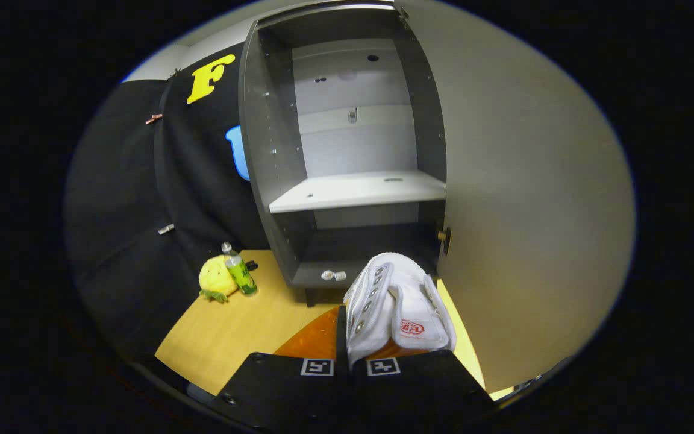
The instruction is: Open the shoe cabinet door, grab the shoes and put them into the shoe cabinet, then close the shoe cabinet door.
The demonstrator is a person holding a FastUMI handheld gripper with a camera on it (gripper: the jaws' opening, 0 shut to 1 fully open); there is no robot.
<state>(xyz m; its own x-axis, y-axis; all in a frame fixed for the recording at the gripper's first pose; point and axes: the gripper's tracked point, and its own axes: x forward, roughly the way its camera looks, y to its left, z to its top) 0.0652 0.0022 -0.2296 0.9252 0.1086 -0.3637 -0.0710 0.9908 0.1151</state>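
Clamped between the gripper (347,343) fingers, a white shoe (396,304) stands on edge, toe pointing toward the shoe cabinet (275,181) just beyond. Its door (522,199) hangs wide open on the right, with a pale shelf (359,190) inside. Far left on the wooden floor (244,325), a yellow plush toy (217,278) touches a green bottle (240,271).

Black cloth wall (136,199) behind a yellow wooden floor (244,331).

- The white shoe (396,307) is up close, held in the gripper (347,337), toe pointing at the cabinet.
- The grey shoe cabinet (347,175) stands far ahead, with its door (522,199) swung open on the right.
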